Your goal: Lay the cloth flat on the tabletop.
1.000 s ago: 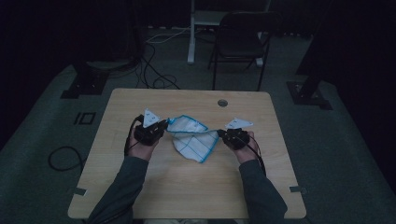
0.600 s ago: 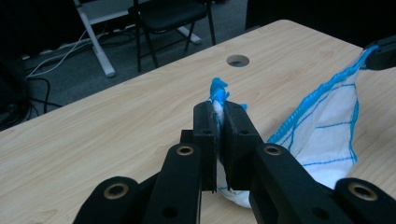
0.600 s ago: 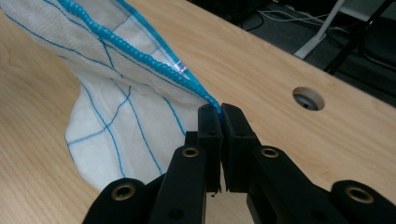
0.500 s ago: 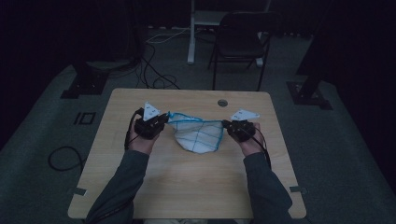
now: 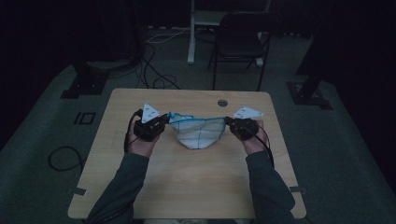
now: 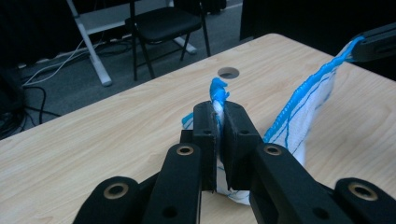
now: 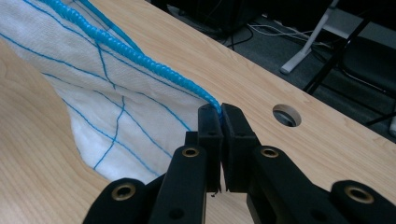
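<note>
A dim recording lab or studio: a bare wooden counter point(image 5: 187, 182) on grey carpet, black stand bases at 10 point(image 5: 86, 81) and 2 o'clock point(image 5: 310, 91), loose floor cables point(image 5: 154, 70), a folding chair point(image 5: 240, 44) at 12.

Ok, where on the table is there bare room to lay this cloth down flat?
The widest bare patch of the table is the near half, between the forearms, below the hanging cloth. A narrower strip runs along the far edge, broken by the hole. It is crowded in the middle band, where the left claw and right claw hold the cloth stretched.
</note>
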Demonstrator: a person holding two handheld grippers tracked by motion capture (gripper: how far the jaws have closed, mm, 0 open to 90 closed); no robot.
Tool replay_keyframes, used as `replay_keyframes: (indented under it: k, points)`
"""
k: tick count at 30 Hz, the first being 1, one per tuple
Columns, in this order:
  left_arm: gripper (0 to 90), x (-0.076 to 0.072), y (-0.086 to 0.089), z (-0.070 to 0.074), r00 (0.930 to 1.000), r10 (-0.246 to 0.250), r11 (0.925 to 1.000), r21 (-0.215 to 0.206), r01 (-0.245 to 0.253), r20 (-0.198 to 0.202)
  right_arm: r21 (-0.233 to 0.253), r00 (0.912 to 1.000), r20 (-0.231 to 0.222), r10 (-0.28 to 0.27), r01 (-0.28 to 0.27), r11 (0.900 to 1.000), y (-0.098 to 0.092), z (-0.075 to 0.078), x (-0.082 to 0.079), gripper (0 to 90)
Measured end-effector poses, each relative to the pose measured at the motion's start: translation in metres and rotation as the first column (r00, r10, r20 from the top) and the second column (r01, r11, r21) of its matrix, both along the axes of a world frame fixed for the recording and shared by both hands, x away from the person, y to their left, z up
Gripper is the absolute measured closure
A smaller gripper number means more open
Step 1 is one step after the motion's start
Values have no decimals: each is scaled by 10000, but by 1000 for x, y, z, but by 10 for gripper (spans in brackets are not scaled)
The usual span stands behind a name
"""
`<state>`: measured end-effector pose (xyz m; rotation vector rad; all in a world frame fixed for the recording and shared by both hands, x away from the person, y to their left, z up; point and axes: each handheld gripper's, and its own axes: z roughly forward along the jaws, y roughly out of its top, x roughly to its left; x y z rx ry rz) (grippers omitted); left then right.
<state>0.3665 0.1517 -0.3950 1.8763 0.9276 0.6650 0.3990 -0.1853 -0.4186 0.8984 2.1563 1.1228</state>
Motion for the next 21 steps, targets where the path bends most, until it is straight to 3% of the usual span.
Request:
replay_keyframes:
  k: [4, 9, 11, 15, 20, 21]
  points:
    - [852, -15, 3, -4, 9999, 23, 9991, -424, -28, -110, -144, 9999, 93, 132, -131, 9998, -1, 3, -8, 879]
    - [851, -30, 5, -13, 9997, 31, 9987, -512, -44, -258, -515, 9994, 107, 334, -328, 9981, 1, 1, -19, 879]
    - [850, -42, 9, -21, 9991, -51, 9975, -703, 21, -424, -514, 9988, 118, 469, -463, 9976, 1, -3, -29, 880]
    - [847, -58, 11, -34, 9975, -144, 9983, -573, 105, -686, -606, 9980, 25, 630, -627, 9962, 2, -11, -39, 880]
    - [843, -73, 16, -48, 9945, -156, 9967, -807, 72, -1038, -543, 9971, -65, 760, -762, 9956, 5, -19, -50, 880]
    - [841, -80, 16, -55, 9930, -225, 9977, -666, 148, -1160, -542, 9968, -92, 796, -800, 9953, 5, -24, -56, 879]
